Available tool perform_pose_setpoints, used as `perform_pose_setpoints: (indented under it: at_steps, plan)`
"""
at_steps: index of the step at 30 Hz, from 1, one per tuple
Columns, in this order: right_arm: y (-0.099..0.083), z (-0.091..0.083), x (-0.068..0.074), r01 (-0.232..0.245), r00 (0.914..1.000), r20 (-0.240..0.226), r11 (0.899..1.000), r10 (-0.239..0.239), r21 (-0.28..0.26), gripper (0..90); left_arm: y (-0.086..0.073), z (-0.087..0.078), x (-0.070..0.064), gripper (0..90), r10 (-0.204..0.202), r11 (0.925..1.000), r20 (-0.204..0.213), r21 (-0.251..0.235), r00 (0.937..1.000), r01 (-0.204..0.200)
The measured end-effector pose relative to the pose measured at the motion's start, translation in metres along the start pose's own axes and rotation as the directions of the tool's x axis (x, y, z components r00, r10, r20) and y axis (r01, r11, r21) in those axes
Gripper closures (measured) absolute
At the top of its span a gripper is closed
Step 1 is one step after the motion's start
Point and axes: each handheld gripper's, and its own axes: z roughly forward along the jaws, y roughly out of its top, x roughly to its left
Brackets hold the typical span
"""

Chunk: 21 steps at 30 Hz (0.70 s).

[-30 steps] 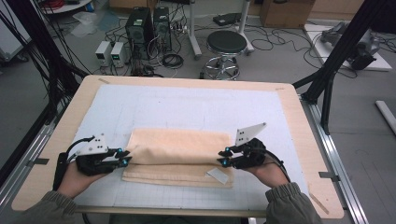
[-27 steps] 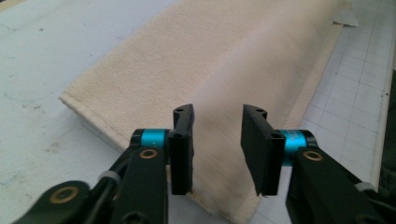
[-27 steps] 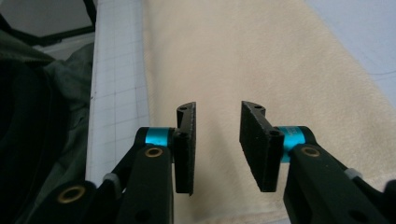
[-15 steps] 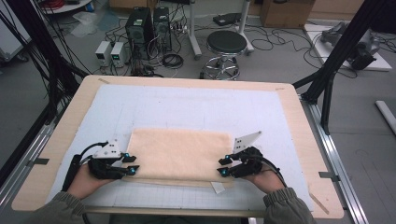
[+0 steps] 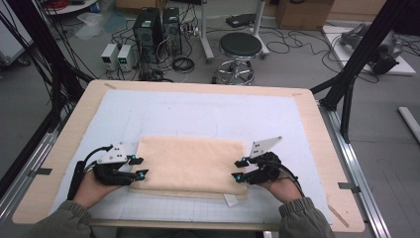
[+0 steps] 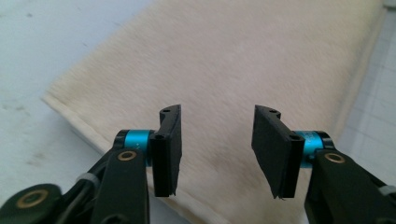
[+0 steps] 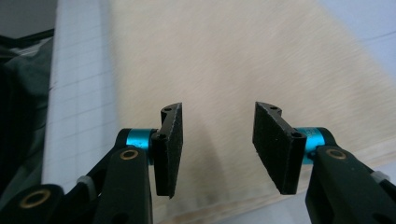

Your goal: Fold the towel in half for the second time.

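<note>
A folded cream towel lies flat on the white gridded mat near the table's front. My left gripper sits at the towel's left edge, open, its jaws over the cloth with nothing between them. My right gripper sits at the towel's right edge, also open and empty. In the left gripper view the left gripper hovers over the towel near its hemmed edge. In the right gripper view the right gripper hovers over the towel too. A small white tag pokes out from the towel's front edge.
The wooden table borders the mat on all sides. Black frame posts rise at the right and left. Beyond the far edge stand a stool, computer towers and floor cables.
The towel's folded top layer was carried toward me and laid flat over the lower layer. Both grippers moved nearer the front edge, let go of the cloth and now stand open.
</note>
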Motion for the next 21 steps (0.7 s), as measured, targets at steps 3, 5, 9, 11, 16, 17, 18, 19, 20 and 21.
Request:
perform_pose_setpoints:
  at_steps: [3,5,9,11,16,17,18,19,20,21]
  plan:
    - [0.007,-0.004,-0.008,-0.001,0.9991,0.042,1.000,0.002,-0.026,49.1,0.006,-0.001,0.006,49.6,-0.017,0.9995,-0.018,-0.027,0.9997,0.016]
    - [0.010,-0.006,-0.013,-0.006,0.9982,0.060,0.999,0.008,-0.039,47.0,0.009,-0.001,0.009,48.2,-0.025,0.9992,-0.034,-0.032,0.9991,0.024]
    - [0.017,-0.008,-0.023,-0.019,0.9950,0.097,0.998,0.024,-0.055,43.4,0.016,0.000,0.017,41.5,-0.061,0.9971,-0.063,-0.049,0.9961,0.058]
    - [0.022,-0.008,-0.027,-0.025,0.9934,0.111,0.998,0.031,-0.054,42.2,0.020,0.001,0.021,39.4,-0.069,0.9964,-0.076,-0.054,0.9946,0.065]
    - [0.033,-0.006,-0.040,-0.024,0.9879,0.152,0.999,0.029,-0.040,37.1,0.028,0.004,0.030,37.0,-0.079,0.9959,-0.115,-0.052,0.9902,0.074]
    - [0.034,-0.005,-0.043,-0.019,0.9858,0.165,0.999,0.027,-0.049,37.0,0.029,0.005,0.032,36.9,-0.088,0.9954,-0.122,-0.050,0.9887,0.082]
    - [0.035,-0.005,-0.046,-0.027,0.9839,0.175,0.998,0.037,-0.059,36.6,0.028,0.005,0.035,36.8,-0.093,0.9948,-0.124,-0.052,0.9879,0.088]
    - [0.034,-0.004,-0.049,-0.039,0.9834,0.175,0.997,0.049,-0.059,35.5,0.028,0.006,0.038,36.8,-0.102,0.9940,-0.131,-0.052,0.9861,0.096]
    - [0.033,-0.002,-0.051,-0.044,0.9811,0.186,0.997,0.054,-0.057,34.5,0.027,0.007,0.041,36.8,-0.114,0.9928,-0.134,-0.053,0.9844,0.107]
    - [0.032,0.001,-0.055,-0.045,0.9795,0.194,0.998,0.054,-0.051,33.0,0.027,0.008,0.045,36.8,-0.126,0.9915,-0.142,-0.051,0.9818,0.120]
